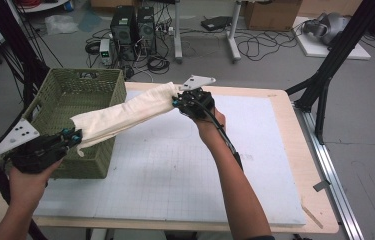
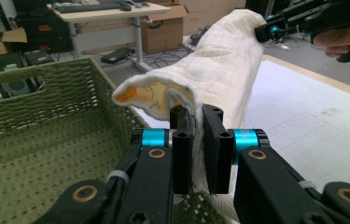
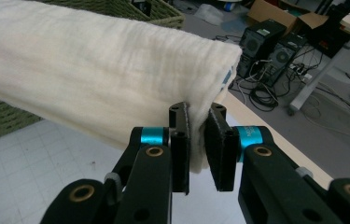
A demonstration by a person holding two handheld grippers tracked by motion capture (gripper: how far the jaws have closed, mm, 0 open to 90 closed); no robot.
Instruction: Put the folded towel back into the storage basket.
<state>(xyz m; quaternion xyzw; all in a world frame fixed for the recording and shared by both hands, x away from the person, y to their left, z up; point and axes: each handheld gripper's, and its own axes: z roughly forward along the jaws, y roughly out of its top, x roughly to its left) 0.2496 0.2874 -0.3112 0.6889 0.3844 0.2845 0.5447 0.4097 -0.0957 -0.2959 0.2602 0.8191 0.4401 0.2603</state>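
A cream folded cloth hangs stretched in the air between both grippers, above the table and the basket's right rim. My left gripper is shut on its near-left end, by the green wicker basket. In the left gripper view the cloth runs away from the left gripper to the other gripper at top right. My right gripper is shut on the far-right end. The right gripper view has the cloth pinched at its corner by the right gripper.
The basket stands on the table's left side, its inside bare. A white gridded mat covers the wooden table. Computer towers, cables and boxes lie on the floor beyond; black frame legs stand at the right.
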